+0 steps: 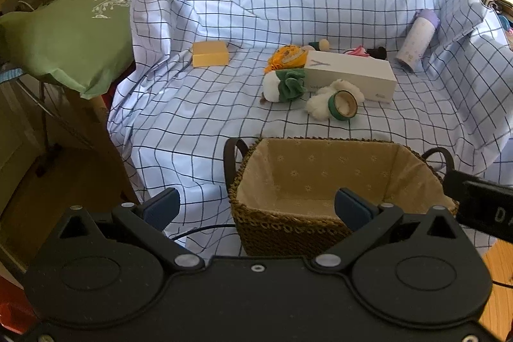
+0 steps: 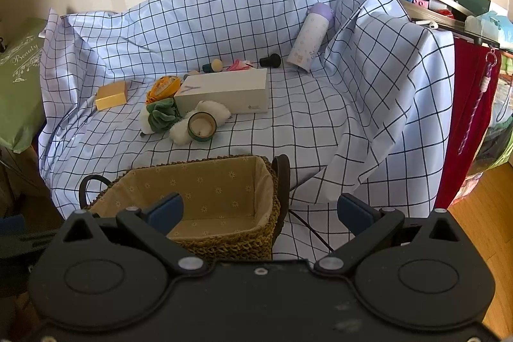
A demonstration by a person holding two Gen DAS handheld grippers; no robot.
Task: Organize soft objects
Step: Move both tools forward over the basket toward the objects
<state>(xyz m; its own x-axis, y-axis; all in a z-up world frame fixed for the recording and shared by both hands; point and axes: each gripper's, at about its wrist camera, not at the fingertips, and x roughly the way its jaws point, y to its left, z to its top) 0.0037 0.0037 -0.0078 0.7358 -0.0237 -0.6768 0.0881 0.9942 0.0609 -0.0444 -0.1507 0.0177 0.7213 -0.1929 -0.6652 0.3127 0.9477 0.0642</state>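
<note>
A woven basket (image 1: 256,226) (image 2: 243,249) with a tan flowered lining stands empty at the near edge of a checked cloth. Beyond it lie the soft things: a white and green plush (image 1: 282,84) (image 2: 158,117), a fluffy white piece (image 1: 317,108) (image 2: 179,132) and an orange pouch (image 1: 287,56) (image 2: 163,87). My left gripper (image 1: 256,205) is open, low in front of the basket's left side. My right gripper (image 2: 261,210) is open too, over the basket's right end. Nothing sits between either pair of fingers.
Hard items share the cloth (image 1: 198,104) (image 2: 304,117): a long white box (image 1: 352,74) (image 2: 224,92), a green tape roll (image 1: 343,104) (image 2: 202,125), a yellow box (image 1: 210,53) (image 2: 110,95) and a lilac bottle (image 1: 416,39) (image 2: 311,36). A green cushion (image 1: 67,31) lies left; a cluttered shelf (image 2: 449,18) stands right.
</note>
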